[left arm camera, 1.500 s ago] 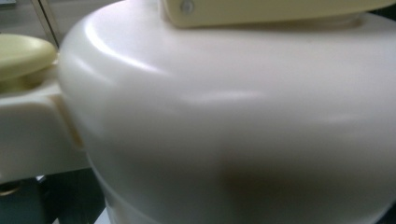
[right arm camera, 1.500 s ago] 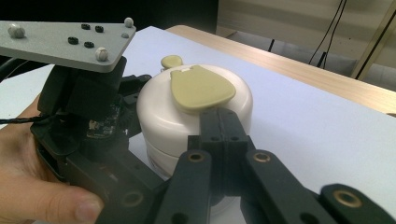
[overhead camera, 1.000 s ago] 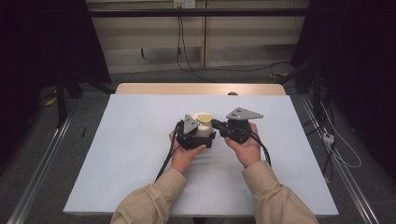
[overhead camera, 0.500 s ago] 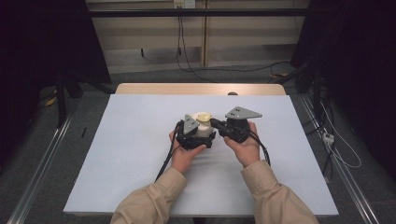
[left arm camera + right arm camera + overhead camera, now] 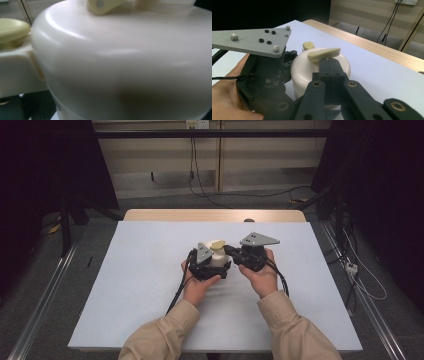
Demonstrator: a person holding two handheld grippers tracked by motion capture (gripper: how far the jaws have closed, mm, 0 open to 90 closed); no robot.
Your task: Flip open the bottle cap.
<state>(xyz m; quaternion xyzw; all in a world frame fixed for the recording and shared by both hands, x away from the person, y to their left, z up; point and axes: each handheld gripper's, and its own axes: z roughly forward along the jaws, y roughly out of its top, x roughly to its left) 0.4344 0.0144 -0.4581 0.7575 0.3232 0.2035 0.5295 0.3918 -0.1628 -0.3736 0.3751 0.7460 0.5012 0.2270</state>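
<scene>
One cream round plastic container sits gripped by the left gripper, while the right gripper's fingers are closed at its one pale yellow handle.

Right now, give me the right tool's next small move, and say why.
Probably a gentle upward nudge of the right tool: its shut jaws rest right at the pale yellow lever on top of the cream container, seemingly just under it, while the left tool sits against the container's side to brace it.

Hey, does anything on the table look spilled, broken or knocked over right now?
Nothing stands out. The cream lidded container stands upright on the white table between the left gripper and the right gripper, with no spill visible.
</scene>
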